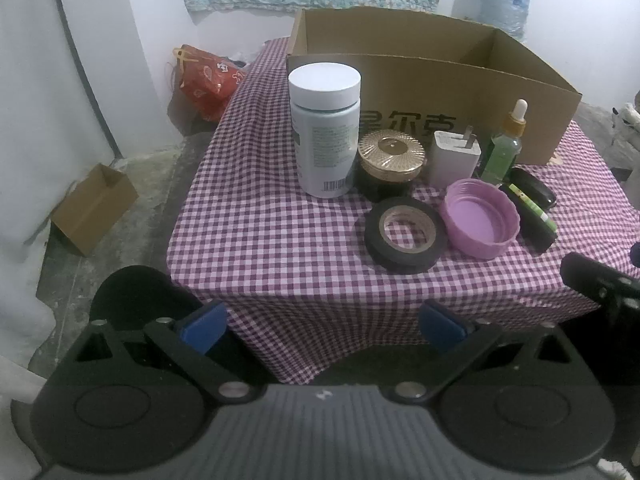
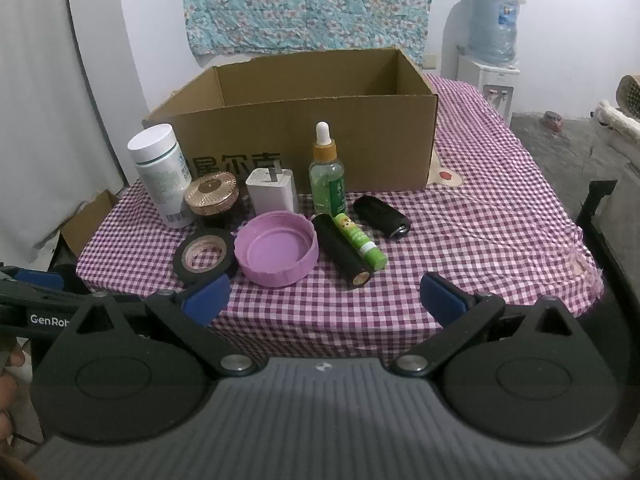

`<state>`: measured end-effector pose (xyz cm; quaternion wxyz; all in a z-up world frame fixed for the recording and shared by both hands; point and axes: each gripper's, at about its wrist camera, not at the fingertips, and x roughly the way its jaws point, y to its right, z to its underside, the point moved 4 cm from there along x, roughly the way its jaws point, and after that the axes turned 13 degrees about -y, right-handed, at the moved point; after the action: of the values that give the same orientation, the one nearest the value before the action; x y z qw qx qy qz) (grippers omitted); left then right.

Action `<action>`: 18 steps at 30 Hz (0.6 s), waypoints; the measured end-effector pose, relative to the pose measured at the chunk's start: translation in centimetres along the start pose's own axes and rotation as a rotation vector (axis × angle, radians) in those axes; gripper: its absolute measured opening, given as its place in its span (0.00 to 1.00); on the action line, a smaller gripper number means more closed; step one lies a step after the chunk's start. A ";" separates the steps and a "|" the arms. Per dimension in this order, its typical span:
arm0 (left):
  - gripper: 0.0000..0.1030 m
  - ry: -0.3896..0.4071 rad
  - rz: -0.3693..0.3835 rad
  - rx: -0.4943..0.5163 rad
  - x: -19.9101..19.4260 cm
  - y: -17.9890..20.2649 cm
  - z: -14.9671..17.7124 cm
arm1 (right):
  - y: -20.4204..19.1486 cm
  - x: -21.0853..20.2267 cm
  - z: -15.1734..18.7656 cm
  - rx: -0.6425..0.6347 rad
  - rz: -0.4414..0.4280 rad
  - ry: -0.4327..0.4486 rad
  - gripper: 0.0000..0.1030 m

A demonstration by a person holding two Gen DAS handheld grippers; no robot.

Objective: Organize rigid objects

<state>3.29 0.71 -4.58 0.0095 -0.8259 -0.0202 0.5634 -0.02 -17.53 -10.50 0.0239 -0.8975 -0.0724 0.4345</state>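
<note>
A cluster of small rigid things stood on the near part of the table, just in front of an open cardboard box [image 2: 288,136]: a white-capped pill bottle [image 2: 160,172] upright at the left, a gold-lidded jar [image 2: 212,196] just beside it, then a white plug adapter [image 2: 270,192] and a green dropper bottle [image 2: 327,176], both upright. Nearer the table edge lay a roll of black tape [image 2: 205,256] flat, touching a pink lid [image 2: 276,254] that sat open side up, then a black cylinder [image 2: 342,252] on its side with a green glue stick [image 2: 360,240] lying against it, and a black case [image 2: 382,214] a little behind. The table wore a purple-and-white checked cloth [image 2: 480,232]. Behind it hung a floral blue fabric [image 2: 312,4] on a white wall, with a water dispenser [image 2: 492,32] to the right; the left wrist view also showed a red bag [image 1: 208,80] and a small cardboard carton [image 1: 96,208] on the grey floor. The left gripper [image 1: 322,326] and the right gripper [image 2: 324,296] both hung before the table's near edge, blue pads spread wide, holding and touching nothing.
</note>
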 end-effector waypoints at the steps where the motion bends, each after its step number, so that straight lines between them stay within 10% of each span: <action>1: 1.00 0.000 -0.001 0.000 0.0 0.0 0.0 | 0.0 0.0 0.0 0.000 -0.001 0.000 0.99; 18: 1.00 -0.002 -0.003 -0.001 0.1 -0.1 0.3 | -0.2 -0.1 0.2 -0.002 -0.006 0.001 0.99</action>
<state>3.05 0.79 -4.75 0.0097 -0.8254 -0.0218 0.5640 -0.22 -17.35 -10.53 0.0242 -0.8975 -0.0754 0.4339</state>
